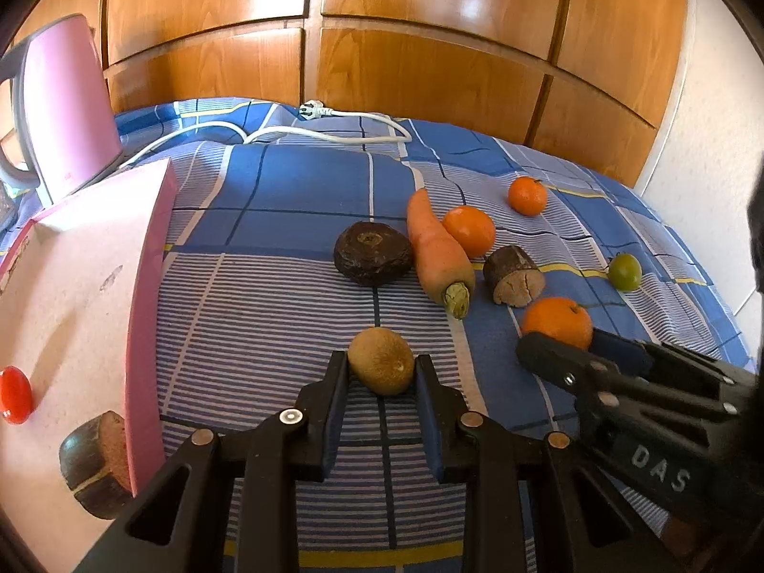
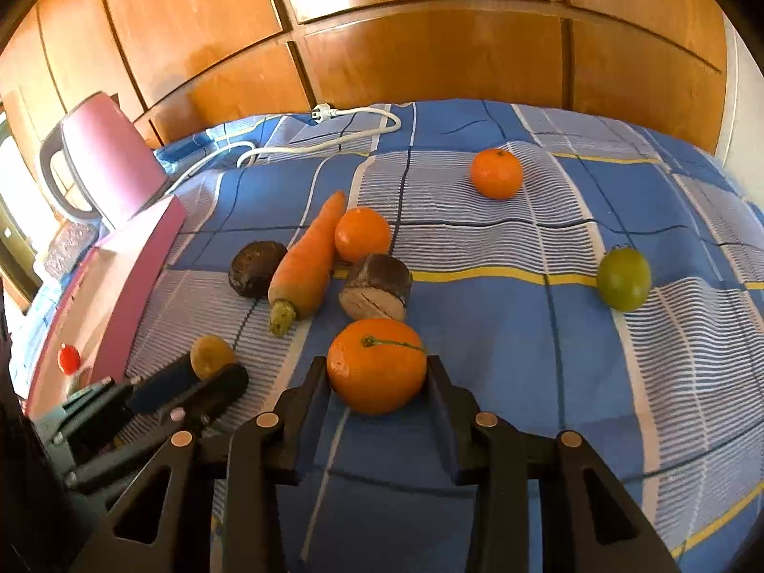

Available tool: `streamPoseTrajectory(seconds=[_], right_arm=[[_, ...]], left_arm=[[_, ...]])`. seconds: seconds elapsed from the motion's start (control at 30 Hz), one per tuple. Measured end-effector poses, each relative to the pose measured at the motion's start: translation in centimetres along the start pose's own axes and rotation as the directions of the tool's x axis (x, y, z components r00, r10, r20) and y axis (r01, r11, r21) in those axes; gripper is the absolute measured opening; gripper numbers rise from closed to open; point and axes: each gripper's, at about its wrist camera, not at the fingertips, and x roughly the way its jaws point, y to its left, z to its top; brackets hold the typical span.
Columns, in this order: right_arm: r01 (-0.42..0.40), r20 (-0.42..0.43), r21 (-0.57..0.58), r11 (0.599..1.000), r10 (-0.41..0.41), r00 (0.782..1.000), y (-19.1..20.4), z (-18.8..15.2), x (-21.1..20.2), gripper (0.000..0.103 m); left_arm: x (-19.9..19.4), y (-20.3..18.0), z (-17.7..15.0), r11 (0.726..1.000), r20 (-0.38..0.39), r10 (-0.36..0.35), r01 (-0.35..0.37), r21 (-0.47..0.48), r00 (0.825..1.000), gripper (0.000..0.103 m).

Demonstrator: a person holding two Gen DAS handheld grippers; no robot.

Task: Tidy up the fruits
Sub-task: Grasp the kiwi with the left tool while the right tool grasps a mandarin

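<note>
In the left wrist view, the left hand-held gripper [image 1: 381, 372] was clamped on the kiwi [image 1: 381, 366] on the bed [image 1: 296, 181]; lift it straight, gently, toward the pink box [image 1: 143, 286], which held a red tomato [image 1: 14, 395] and a dark cut piece [image 1: 93, 468]. In the right wrist view, the right hand-held gripper [image 2: 377, 372] had its fingers pressed against the nearest orange [image 2: 376, 366]; squeeze no harder.

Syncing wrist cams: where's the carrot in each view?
Left wrist: carrot sits just right of centre, tip pointing away, stem end nearest the camera, beside a tangerine.
Right wrist: carrot lies left of centre, leaning diagonally, stem end at lower left.
Shared landmark: the white plug at the far edge of the blue checked cloth.
</note>
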Motion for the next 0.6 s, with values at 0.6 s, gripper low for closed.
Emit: streamPoseTrajectory(seconds=[0.6], right_arm=[[0.067,-0.009,-0.043,0.997,-0.067,0.998,0.0,-2.2,-2.2,0.04]], left_arm=[[-1.9,-0.2,-1.3,1.0,-0.03,0.0,0.001,0.02,1.0,0.027]])
